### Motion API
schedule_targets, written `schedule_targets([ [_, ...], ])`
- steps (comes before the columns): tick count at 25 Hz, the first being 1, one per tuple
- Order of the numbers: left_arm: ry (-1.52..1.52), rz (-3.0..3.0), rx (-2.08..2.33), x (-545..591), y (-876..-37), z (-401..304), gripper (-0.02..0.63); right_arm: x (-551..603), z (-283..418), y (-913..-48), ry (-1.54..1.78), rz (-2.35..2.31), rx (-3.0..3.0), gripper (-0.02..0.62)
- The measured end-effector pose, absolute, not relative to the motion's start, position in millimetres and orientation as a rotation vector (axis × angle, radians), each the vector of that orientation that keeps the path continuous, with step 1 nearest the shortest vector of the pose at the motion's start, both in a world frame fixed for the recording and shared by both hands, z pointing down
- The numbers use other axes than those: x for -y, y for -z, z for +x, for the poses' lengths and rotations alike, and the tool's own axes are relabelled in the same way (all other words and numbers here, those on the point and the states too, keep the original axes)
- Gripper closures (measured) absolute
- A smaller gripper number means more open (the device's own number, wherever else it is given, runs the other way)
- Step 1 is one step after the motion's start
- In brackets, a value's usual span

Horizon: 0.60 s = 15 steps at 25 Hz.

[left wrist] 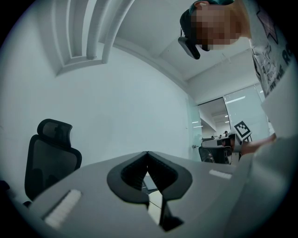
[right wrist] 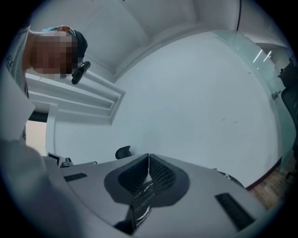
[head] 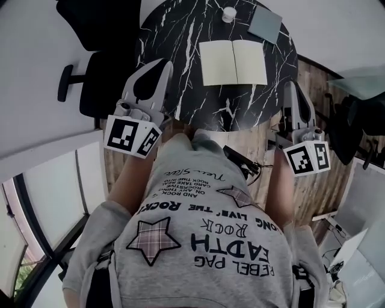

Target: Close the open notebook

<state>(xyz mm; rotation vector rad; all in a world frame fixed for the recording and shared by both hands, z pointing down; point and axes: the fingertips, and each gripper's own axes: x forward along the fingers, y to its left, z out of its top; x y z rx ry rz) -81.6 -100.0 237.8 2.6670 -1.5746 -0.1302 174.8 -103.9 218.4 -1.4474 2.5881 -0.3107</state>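
1. Starting at the left gripper (head: 162,65): shut tip to tip, nothing pinched, held level over the left edge of the table (head: 180,24).
2. Same for the right gripper (right wrist: 149,155): closed on itself and empty, poised at the table's right edge.
3. Moving outward to the notebook (head: 233,62): lying flat and open on the dark marbled top, both pale pages showing, not yet closed.
4. Lies between the two grippers and a little further across the table, so up and to the right of the left one and up and to the left of the right one in the head view.
5. Spreads its long side from left to right, with the spine running away from the person down the middle.
6. Judged on nearness: close to even, with the right one perhaps a shade closer to the right page's near corner.
7. Likely calls for getting under one page's outer edge and swinging it over the spine onto the other page.
8. Beyond it: a grey pad (head: 265,24) and a small white cap (head: 228,14) at the far rim, both apart from the pages; a black chair (head: 90,84) off to the left.
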Motion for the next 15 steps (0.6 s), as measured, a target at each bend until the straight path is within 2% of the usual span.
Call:
schedule_targets([
  [15,0.14,2.756,1.37,179,-239,-79,0.597,145,179,-214,0.298,-1.648,-2.471,0.583],
])
